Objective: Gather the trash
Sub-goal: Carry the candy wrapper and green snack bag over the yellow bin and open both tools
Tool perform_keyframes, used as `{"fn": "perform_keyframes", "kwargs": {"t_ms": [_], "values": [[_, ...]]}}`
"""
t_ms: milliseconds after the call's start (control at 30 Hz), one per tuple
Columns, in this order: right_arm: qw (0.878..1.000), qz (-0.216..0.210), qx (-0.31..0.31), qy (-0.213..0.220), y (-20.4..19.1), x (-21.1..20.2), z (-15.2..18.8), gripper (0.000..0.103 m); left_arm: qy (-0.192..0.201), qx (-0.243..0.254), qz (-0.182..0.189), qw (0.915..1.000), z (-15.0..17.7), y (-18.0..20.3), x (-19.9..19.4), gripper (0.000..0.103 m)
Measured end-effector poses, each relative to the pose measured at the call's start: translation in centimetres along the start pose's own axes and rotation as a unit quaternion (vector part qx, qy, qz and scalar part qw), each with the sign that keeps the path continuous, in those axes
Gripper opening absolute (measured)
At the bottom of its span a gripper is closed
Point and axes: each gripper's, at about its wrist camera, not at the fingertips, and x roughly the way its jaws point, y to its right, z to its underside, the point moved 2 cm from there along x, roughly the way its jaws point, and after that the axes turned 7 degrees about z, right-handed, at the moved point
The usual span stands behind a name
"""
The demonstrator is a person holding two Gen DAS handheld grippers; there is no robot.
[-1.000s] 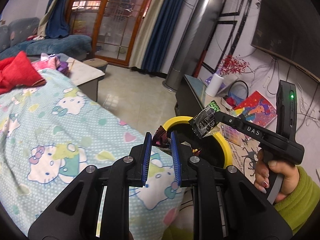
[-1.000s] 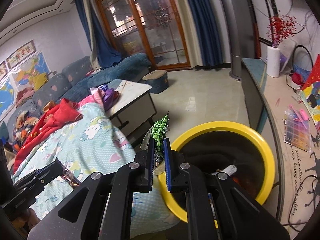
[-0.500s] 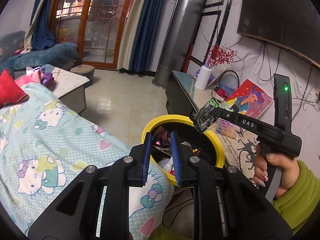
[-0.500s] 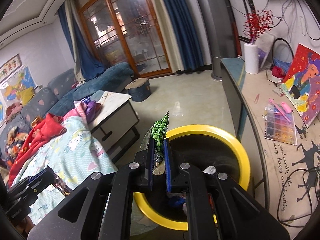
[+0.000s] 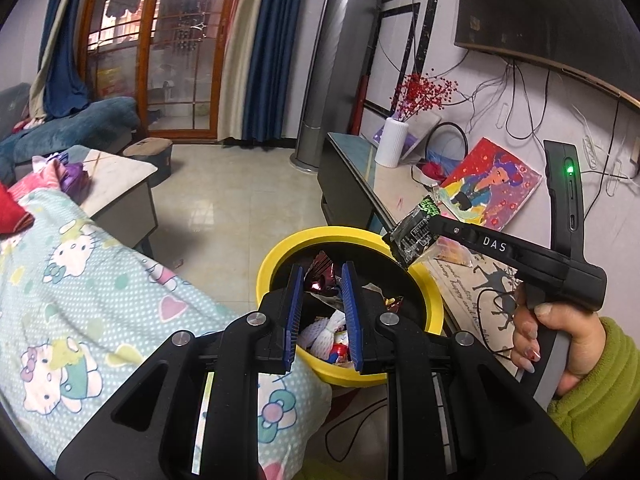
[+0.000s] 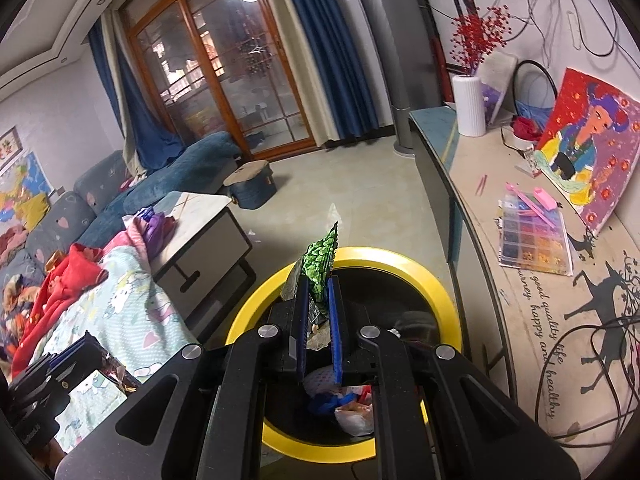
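A yellow-rimmed black trash bin (image 5: 276,252) (image 6: 440,292) stands on the floor and holds several wrappers. My left gripper (image 5: 320,280) is shut on a dark red foil wrapper (image 5: 320,270) and holds it over the bin's near rim. My right gripper (image 6: 319,294) is shut on a green and clear wrapper (image 6: 320,260) above the bin; from the left wrist view it (image 5: 430,224) holds that wrapper (image 5: 414,234) over the bin's far right rim.
A bed with a cartoon-cat cover (image 5: 80,280) lies left of the bin. A low cabinet (image 6: 540,320) with a bead box, a painting and a white vase runs along the right. A coffee table (image 6: 200,216) and a sofa stand beyond the bed.
Both grippers have moved forward over the bin, still holding their wrappers. The bin's inside and its trash now show below the fingers.
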Motion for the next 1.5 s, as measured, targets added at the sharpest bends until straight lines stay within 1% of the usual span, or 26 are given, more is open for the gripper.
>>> {"fn": "perform_keyframes", "kwargs": {"t_ms": [300,567,767,900,1067,1333,1433,1500], "values": [[1.0,0.015,0.024,-0.008,2.3,0.8,0.1,0.01,-0.007,0.011,0.006,0.9999,-0.3,0.9,2.1,0.014],[0.999,0.017,0.036,-0.024,3.4,1.5,0.4,0.01,-0.018,0.019,0.008,0.9996,-0.1,1.6,3.7,0.014],[0.998,0.015,0.045,-0.035,3.9,2.0,0.5,0.013,-0.027,0.024,0.006,0.9993,-0.1,1.9,4.9,0.014],[0.998,0.014,0.046,-0.04,4.0,2.3,0.6,0.013,-0.033,0.026,0.002,0.9991,-0.1,2.1,5.9,0.014],[0.998,0.009,0.048,-0.049,4.0,2.6,0.8,0.013,-0.041,0.016,0.0,0.999,-0.2,1.8,7.0,0.015],[0.997,0.008,0.05,-0.059,4.1,3.2,1.1,0.014,-0.054,0.02,-0.001,0.9983,-0.6,2.1,8.9,0.015],[0.997,0.01,0.054,-0.062,4.4,3.3,1.1,0.019,-0.057,0.019,-0.001,0.9982,-0.5,1.9,9.1,0.016],[0.996,0.011,0.058,-0.062,4.5,3.3,1.1,0.022,-0.057,0.017,-0.002,0.9982,-0.5,1.8,9.1,0.019]]}}
